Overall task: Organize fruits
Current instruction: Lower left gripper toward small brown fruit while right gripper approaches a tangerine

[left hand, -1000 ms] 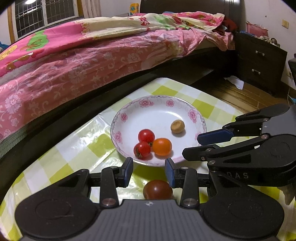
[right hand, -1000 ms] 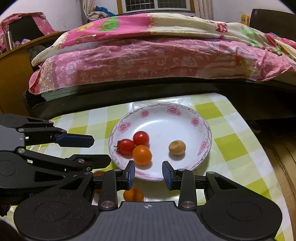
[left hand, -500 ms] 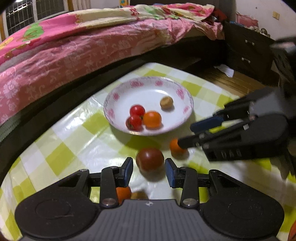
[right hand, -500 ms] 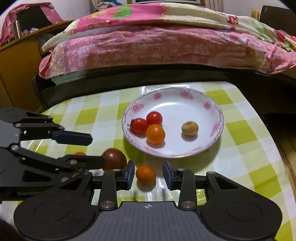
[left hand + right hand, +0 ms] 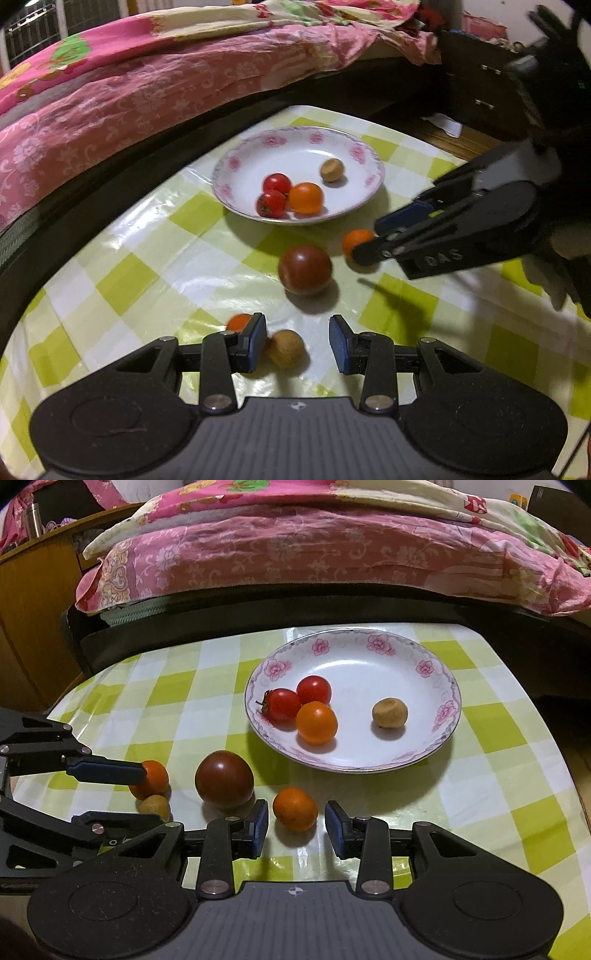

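Pink-flowered white ceramic plate (image 5: pixel 439 672) sits far, holding four small fruits. Big dark-red round tomato (image 5: pixel 224 779) lies near-left of it. My right tongs (image 5: pixel 295 825) gape around a small orange fruit (image 5: pixel 295 809); left tongs (image 5: pixel 297 341) open too, beside a tan round fruit (image 5: pixel 286 348).

Left gripper (image 5: pixel 297 341): matte black body, blue pads (image 5: pixel 256 341), silver screws.
Right gripper (image 5: pixel 295 829): same build; side lettering "DAS".
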### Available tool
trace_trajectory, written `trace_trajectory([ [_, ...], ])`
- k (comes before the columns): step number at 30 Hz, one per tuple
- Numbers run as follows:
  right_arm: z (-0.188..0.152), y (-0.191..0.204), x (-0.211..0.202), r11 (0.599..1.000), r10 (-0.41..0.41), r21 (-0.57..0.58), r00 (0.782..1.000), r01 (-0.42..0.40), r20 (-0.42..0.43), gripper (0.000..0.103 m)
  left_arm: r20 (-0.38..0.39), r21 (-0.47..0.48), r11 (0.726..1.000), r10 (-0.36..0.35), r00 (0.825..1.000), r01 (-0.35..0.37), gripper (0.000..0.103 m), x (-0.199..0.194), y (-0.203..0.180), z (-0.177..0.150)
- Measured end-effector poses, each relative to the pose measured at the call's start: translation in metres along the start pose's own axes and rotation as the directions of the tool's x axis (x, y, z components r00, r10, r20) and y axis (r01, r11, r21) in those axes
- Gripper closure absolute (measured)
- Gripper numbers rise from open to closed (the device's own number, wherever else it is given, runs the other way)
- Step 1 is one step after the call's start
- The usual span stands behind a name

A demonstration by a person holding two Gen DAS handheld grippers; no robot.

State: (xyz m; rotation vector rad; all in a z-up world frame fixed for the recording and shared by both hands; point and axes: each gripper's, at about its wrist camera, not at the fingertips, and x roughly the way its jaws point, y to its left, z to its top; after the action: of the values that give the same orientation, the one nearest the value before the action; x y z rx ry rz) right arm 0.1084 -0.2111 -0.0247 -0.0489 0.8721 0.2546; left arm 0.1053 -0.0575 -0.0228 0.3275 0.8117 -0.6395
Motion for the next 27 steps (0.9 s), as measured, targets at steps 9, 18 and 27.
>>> trace_trajectory([
  [9,-0.001,0.000,0.011,1.000,-0.002,-0.010,1.000,0.002,-0.017,0.071,-0.013,0.053,0.998,0.025,1.000,-0.024,0.058,0.007,-0.008,-0.006],
  [18,-0.001,0.003,0.015,0.999,-0.003,-0.037,1.000,0.002,-0.027,0.070,0.000,0.051,0.998,0.021,1.000,-0.021,0.057,0.013,-0.011,-0.001],
  [27,-0.002,0.002,0.011,0.999,0.016,-0.039,0.999,-0.018,-0.049,0.078,-0.003,-0.021,0.990,-0.138,0.990,0.138,0.057,0.000,-0.006,-0.001],
])
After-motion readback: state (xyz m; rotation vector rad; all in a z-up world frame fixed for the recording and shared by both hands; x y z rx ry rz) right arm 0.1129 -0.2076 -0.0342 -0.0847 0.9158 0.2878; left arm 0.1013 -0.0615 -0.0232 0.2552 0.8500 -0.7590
